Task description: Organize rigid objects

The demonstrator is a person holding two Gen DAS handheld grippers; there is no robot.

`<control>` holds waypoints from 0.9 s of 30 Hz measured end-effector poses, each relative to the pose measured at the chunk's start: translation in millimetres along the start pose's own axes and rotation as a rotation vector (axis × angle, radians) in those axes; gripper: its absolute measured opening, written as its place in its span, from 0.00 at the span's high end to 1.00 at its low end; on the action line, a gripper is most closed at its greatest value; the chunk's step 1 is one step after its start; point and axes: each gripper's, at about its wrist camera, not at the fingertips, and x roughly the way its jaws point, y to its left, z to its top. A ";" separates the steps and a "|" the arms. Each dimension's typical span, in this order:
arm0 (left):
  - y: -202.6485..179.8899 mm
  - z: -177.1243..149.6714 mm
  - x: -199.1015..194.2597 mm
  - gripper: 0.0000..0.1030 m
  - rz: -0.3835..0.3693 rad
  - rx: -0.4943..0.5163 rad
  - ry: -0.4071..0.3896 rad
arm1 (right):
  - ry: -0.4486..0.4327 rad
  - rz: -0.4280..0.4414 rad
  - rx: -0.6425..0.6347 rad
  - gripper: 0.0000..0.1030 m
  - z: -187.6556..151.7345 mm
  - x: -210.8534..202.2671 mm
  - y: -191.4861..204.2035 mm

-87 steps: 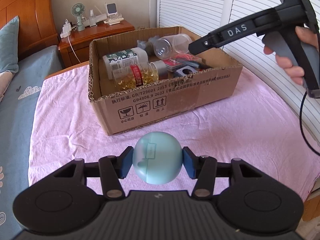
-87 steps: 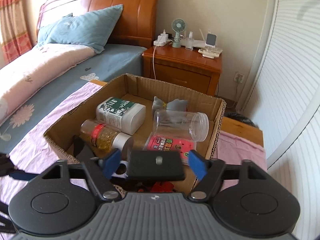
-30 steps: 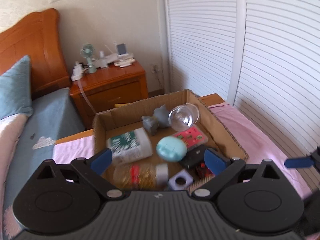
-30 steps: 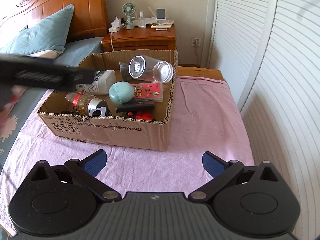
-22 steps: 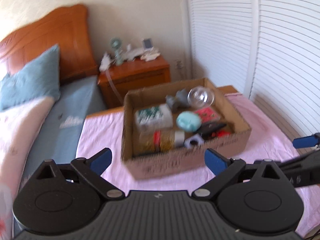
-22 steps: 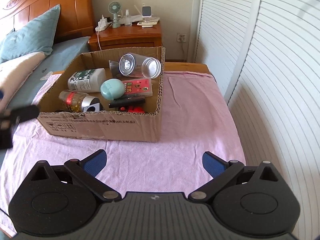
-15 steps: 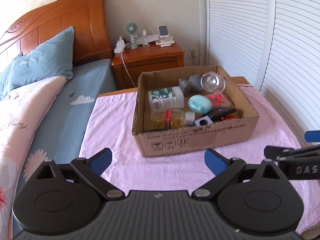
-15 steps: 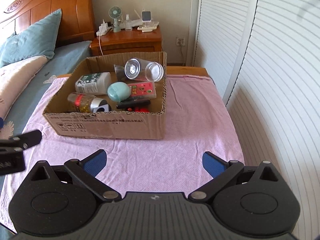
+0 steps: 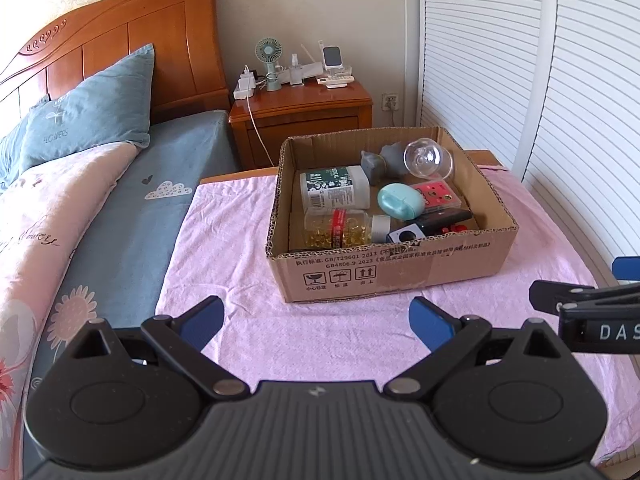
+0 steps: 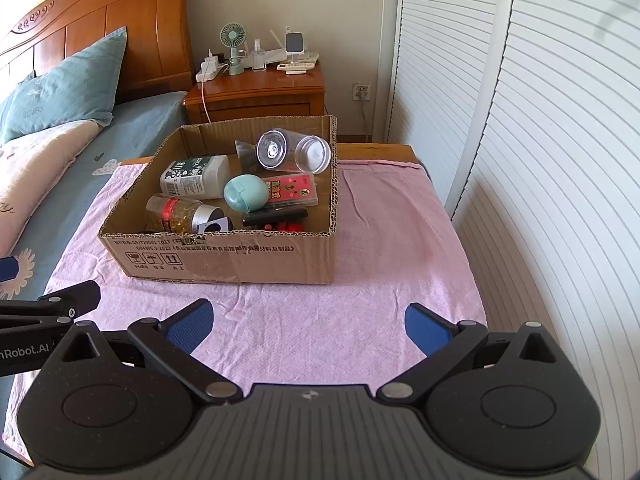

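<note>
Item 1, far left: bed (image 9: 120, 216) with blue pillow (image 9: 92, 116), off the work surface.

Item 2: left gripper (image 9: 316, 320), fingers spread wide, nothing between them, hovering over the pink cloth (image 9: 224, 248) short of the box.

Item 3: cardboard box (image 9: 392, 276), centre, straight ahead of both grippers, long side facing them. Contents, left to right: white green-label bottle (image 9: 334, 192) lying on its side, long axis across the box; capsule bottle with red band (image 9: 344, 230) below it, same lie; small white block (image 9: 405, 236); grey figure (image 9: 376, 164); teal egg-shaped case (image 9: 401, 201); black flat piece (image 9: 444, 218) over something red; red card pack (image 9: 438, 197); clear jar (image 9: 428, 158) on its side, at the back.

Item 4: right gripper (image 10: 306, 322), fingers likewise wide and empty, beside the left; neither is clearly nearer.

Item 5: nightstand (image 9: 300, 116) behind; louvred doors (image 9: 560, 100) far right.

Judgement: no loose object remains on the cloth; sorting appears complete. Nothing obstructs the approach except the box's near wall.
</note>
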 end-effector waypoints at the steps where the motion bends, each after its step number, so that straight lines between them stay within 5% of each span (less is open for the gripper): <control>1: 0.0 0.0 0.1 0.04 0.000 0.000 0.000 | -0.001 0.000 0.001 0.00 -0.1 -0.4 0.3; 27: -1.0 2.2 -6.8 0.04 -0.002 -0.007 -0.011 | -0.011 0.005 0.007 0.00 -0.3 -4.1 0.4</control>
